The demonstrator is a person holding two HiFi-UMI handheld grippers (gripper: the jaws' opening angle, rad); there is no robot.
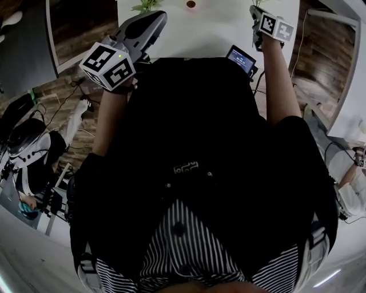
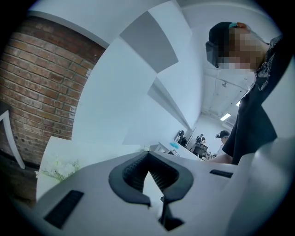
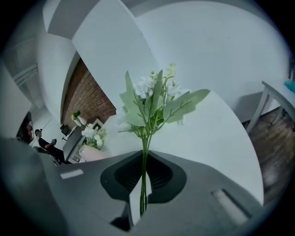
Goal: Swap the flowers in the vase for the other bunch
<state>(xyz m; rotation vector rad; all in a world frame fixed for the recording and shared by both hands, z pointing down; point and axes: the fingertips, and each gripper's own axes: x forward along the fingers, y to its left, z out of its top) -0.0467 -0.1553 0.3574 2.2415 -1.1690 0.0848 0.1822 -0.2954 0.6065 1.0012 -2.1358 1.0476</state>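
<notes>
My right gripper (image 3: 144,159) is shut on the thin green stems of a bunch of white flowers (image 3: 150,99), whose leaves and blooms stand up beyond the jaws, above the white table (image 3: 216,133). In the head view this gripper (image 1: 255,12) reaches over the table's far right, with green leaves (image 1: 257,3) at its tip. A second white bunch (image 3: 92,133) shows by a pink vase (image 3: 94,153); whether it stands in the vase I cannot tell. The vase (image 1: 190,4) appears as a reddish ring at the top. My left gripper (image 2: 148,161) is shut on nothing, with that second bunch (image 2: 57,168) off to its left.
A small device with a lit screen (image 1: 241,59) sits near the table's front edge by my right arm. A brick wall (image 2: 32,87) rises to the left. Other people (image 2: 221,136) stand at desks in the background, and cables and gear (image 1: 28,143) lie on the floor.
</notes>
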